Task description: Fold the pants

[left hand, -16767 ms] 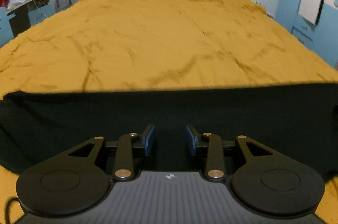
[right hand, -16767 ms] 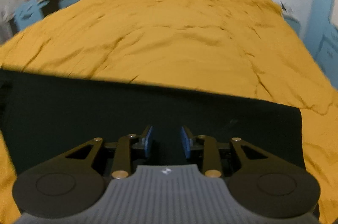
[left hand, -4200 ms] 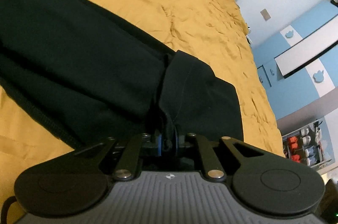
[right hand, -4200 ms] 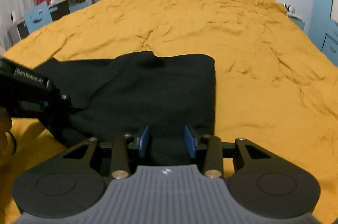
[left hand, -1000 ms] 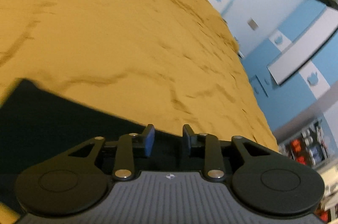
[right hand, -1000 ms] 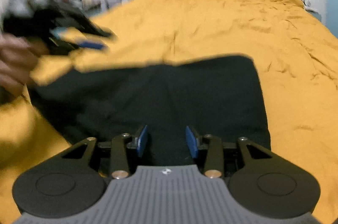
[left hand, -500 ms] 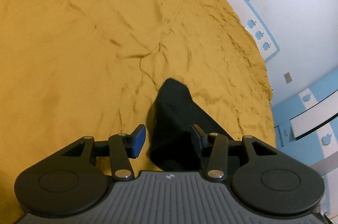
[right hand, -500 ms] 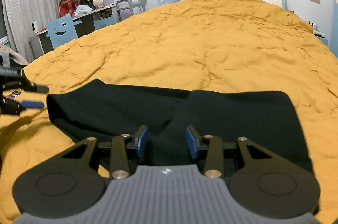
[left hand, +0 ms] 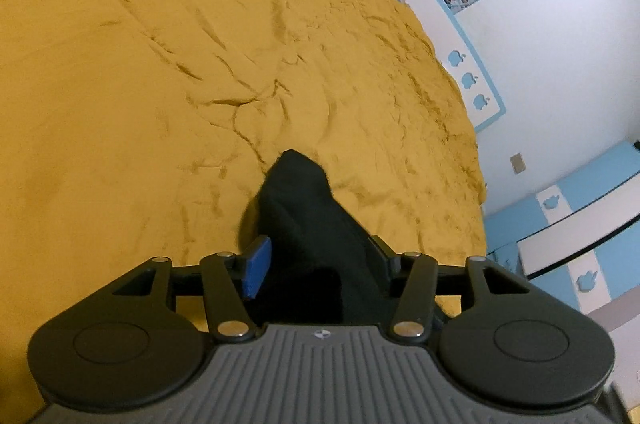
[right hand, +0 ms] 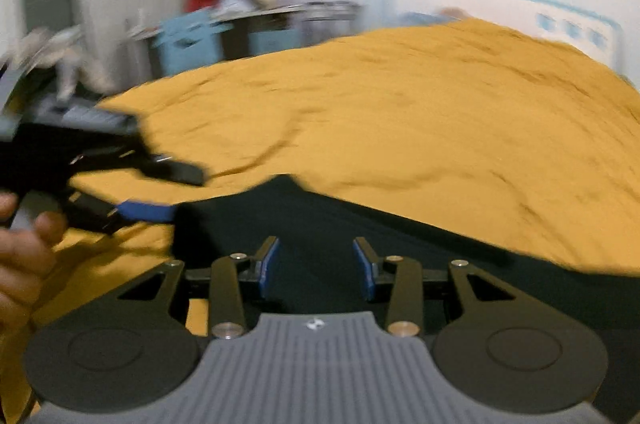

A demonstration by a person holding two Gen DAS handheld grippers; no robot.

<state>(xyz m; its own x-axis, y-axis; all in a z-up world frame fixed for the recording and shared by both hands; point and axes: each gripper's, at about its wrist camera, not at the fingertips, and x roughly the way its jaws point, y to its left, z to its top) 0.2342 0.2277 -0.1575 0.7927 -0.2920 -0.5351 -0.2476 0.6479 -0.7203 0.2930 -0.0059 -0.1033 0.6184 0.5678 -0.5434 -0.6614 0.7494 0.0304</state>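
Pants [left hand: 308, 224] — black, lying on the yellow bedspread [left hand: 160, 83] — run up from 6 o'clock in the left wrist view. Left tongs [left hand: 316, 264] straddle a raised fold of them, jaws opening, the left pad clear of the cloth. Right tongs [right hand: 316, 268] hover over the dark fabric at 6 o'clock — half open, gripping nothing. The view is blurred.

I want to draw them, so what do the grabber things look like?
Each gripper is black, with two round discs, thin link bars with shiny silver pins, a ribbed grey body bearing a small logo, and blue pads inside the fingers: left gripper, right gripper.
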